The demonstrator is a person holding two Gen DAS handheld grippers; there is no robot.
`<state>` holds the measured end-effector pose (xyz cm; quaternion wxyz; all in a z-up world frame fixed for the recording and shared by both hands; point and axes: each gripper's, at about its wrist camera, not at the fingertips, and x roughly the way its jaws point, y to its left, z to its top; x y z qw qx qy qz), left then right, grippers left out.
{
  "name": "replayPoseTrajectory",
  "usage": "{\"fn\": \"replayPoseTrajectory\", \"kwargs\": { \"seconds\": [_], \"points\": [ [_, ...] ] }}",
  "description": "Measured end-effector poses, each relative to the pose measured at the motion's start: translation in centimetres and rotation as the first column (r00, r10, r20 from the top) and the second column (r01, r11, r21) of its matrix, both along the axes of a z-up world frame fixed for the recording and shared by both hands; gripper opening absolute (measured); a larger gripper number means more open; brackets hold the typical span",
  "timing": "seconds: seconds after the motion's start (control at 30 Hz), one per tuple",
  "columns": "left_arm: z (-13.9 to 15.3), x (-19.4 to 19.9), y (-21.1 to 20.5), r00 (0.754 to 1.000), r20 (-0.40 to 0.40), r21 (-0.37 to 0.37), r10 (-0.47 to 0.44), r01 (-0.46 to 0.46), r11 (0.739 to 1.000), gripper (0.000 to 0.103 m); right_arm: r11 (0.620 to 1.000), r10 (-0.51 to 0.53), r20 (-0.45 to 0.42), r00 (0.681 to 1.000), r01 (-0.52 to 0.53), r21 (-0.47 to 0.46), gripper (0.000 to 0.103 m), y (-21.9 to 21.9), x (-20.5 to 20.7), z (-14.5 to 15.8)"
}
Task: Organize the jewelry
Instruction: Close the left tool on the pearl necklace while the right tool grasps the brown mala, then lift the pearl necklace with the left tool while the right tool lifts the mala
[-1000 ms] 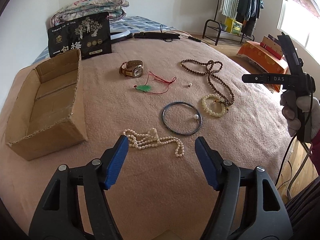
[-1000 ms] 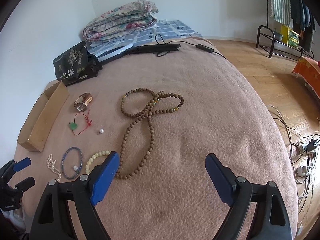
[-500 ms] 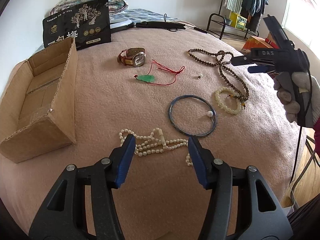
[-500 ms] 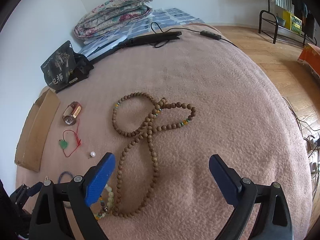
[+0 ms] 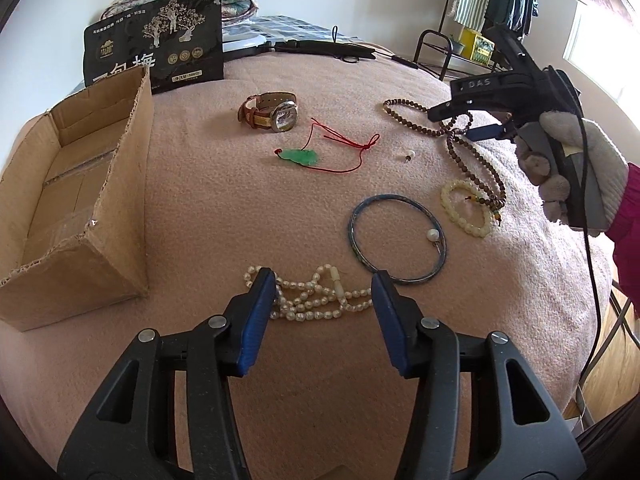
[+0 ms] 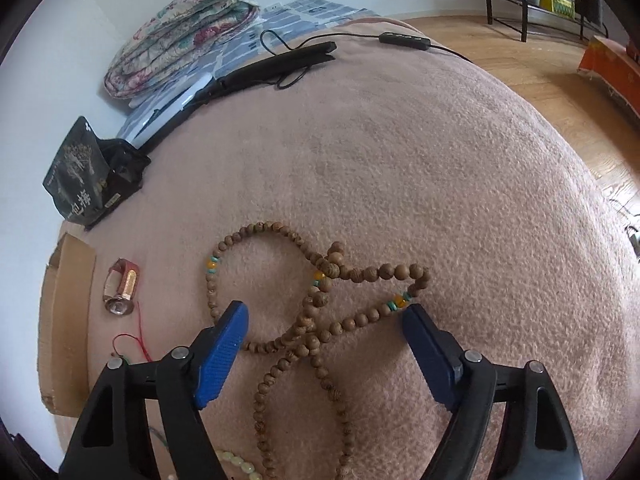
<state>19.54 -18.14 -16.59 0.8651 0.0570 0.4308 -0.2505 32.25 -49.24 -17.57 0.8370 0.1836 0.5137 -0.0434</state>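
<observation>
My left gripper [image 5: 322,294] is open, its blue pads either side of a white pearl necklace [image 5: 312,300] on the pink blanket. My right gripper [image 6: 326,320] is open and low over a long brown wooden bead necklace [image 6: 316,304]; it also shows in the left wrist view [image 5: 466,124] above those beads [image 5: 476,168]. A blue bangle [image 5: 398,238] with a pearl, a pale bead bracelet [image 5: 466,210], a green pendant on red cord [image 5: 300,157], a pearl earring [image 5: 409,156] and a wristwatch [image 5: 272,112] lie between. An open cardboard box [image 5: 68,200] stands left.
A black pouch [image 5: 154,40] stands behind the box. A black bar with cable [image 6: 276,66] and folded quilts [image 6: 180,32] lie at the far end. The bed edge drops to wood floor [image 6: 580,92] on the right, with a clothes rack [image 5: 476,12] beyond.
My left gripper has moved forward and down to straddle the pearl necklace. My right gripper has moved forward and down onto the loops of the wooden beads.
</observation>
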Motion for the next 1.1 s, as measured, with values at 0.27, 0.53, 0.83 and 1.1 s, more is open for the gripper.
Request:
{"fn": "replayPoseTrajectory", "kwargs": {
  "seconds": [0.27,0.53,0.83,1.1],
  "points": [
    [-0.4,0.3,-0.3,1.0,-0.009,0.013,-0.007,0.007,1.0,0.047,0.974,0.09,-0.037,0.995,-0.096,-0.206,0.063,2.2,0.2,-0.2],
    [-0.6,0.1,-0.2,1.0,-0.013,0.023,-0.009,0.009,1.0,0.008,0.963,0.133,-0.033,0.991,-0.137,-0.234,0.029,1.8,-1.0,0.1],
    [0.2,-1.2,0.6,1.0,-0.019,-0.006,-0.003,0.003,1.0,0.005,0.979,0.146,0.01,0.989,-0.143,-0.145,0.01,1.2,-2.5,1.0],
    [2.5,-3.0,1.3,0.999,0.044,-0.029,0.019,-0.018,0.999,0.005,0.986,0.147,0.1,0.984,-0.137,-0.095,0.01,0.8,-5.0,5.0]
  ]
}}
